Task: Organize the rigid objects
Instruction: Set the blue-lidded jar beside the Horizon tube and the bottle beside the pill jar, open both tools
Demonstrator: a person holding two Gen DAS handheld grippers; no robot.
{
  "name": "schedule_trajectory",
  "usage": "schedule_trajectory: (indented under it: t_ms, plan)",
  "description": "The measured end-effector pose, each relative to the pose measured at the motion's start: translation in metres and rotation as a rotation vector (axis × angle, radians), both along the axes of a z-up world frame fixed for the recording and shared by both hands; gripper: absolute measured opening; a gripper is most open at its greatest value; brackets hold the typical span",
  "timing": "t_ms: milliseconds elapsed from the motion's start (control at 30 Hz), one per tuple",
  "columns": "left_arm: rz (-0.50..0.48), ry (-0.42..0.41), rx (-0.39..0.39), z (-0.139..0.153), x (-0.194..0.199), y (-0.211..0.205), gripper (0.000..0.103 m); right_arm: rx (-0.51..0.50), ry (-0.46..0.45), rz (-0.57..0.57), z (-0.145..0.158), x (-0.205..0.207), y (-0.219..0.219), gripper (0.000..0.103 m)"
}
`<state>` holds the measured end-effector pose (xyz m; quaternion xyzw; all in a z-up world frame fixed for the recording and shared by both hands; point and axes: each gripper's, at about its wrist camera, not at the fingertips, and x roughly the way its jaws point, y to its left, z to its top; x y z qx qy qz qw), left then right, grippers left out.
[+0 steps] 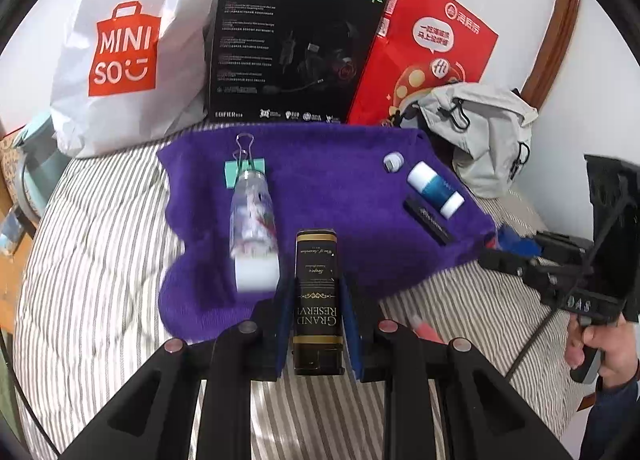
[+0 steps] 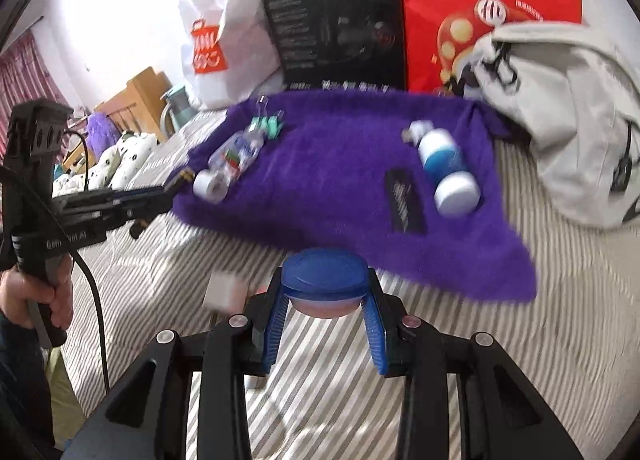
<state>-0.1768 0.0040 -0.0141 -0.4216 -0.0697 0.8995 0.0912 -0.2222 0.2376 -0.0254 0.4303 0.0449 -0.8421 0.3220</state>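
The black tin point(image 1: 316, 300) is sitting clamped in the left hand-held gripper point(image 1: 316, 324), long axis pointing ahead toward the purple towel point(image 1: 340, 187) on the bed, while the right hand-held gripper point(image 2: 325, 300) is gripping a blue-lidded jar point(image 2: 325, 280).

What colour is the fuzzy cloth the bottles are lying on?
Deep purple. The fuzzy cloth lies on a grey-and-white striped bedcover; the left wrist view shows it best.

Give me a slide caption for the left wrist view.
Left tongs gripping a black box above a purple towel on a striped bed.
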Motion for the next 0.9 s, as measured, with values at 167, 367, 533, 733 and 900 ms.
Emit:
schedule_trajectory:
  t_ms: [167,367,533,733,900]
  plan:
    - [0.013,-0.003,-0.003,-0.001,-0.013,-0.008,0.023,-0.009,-0.008,-0.022,0.002,-0.046,-0.008,0.036]
    - [0.034,-0.007,0.003,-0.005,-0.023,-0.021,0.023,0.053,-0.046,0.01,-0.017,-0.076,-0.028,0.036]
    - [0.033,-0.012,0.017,-0.007,-0.029,-0.025,0.023,0.112,-0.075,0.041,-0.032,-0.081,-0.045,0.036]
    - [0.029,-0.012,0.029,-0.008,-0.032,-0.027,0.023,0.195,-0.074,0.078,-0.043,-0.079,-0.062,0.036]
    - [0.023,-0.011,0.029,-0.007,-0.035,-0.025,0.023,0.191,-0.084,0.098,-0.046,-0.08,-0.06,0.036]
